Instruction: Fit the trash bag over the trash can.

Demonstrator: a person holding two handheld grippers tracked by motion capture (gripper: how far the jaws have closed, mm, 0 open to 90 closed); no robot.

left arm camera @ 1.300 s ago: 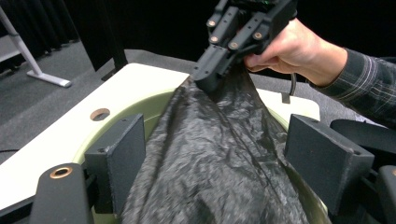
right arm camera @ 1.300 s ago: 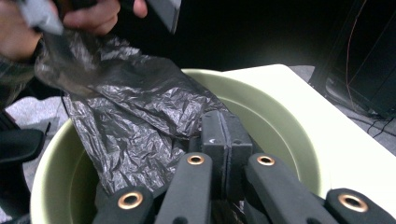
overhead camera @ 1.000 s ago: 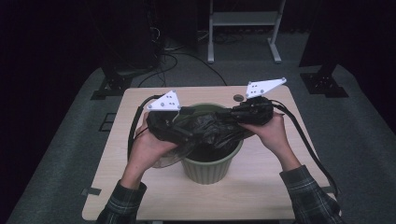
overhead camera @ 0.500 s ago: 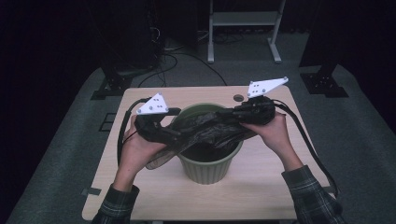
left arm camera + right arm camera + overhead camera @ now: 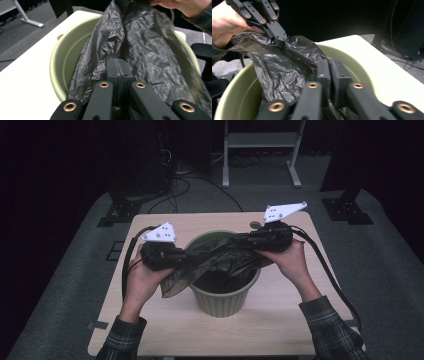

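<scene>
Black plastic bag (image 5: 215, 260) stretched between both grippers, left gripper (image 5: 117, 65) and right gripper (image 5: 330, 68) clamped on edges, opening it to line green bin (image 5: 220, 300).

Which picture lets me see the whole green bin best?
The high view: the green bin shows whole there, rim, wall and base, standing on the table. The left gripper view gives just a stretch of its rim and inside wall beside the black bag; the right gripper view much the same.

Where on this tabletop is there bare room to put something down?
Bare wood lies along the table's near edge, between the green bin and the person's sleeves, and at the far left corner. The middle is crowded: bin, black bag, left gripper, right gripper.
</scene>
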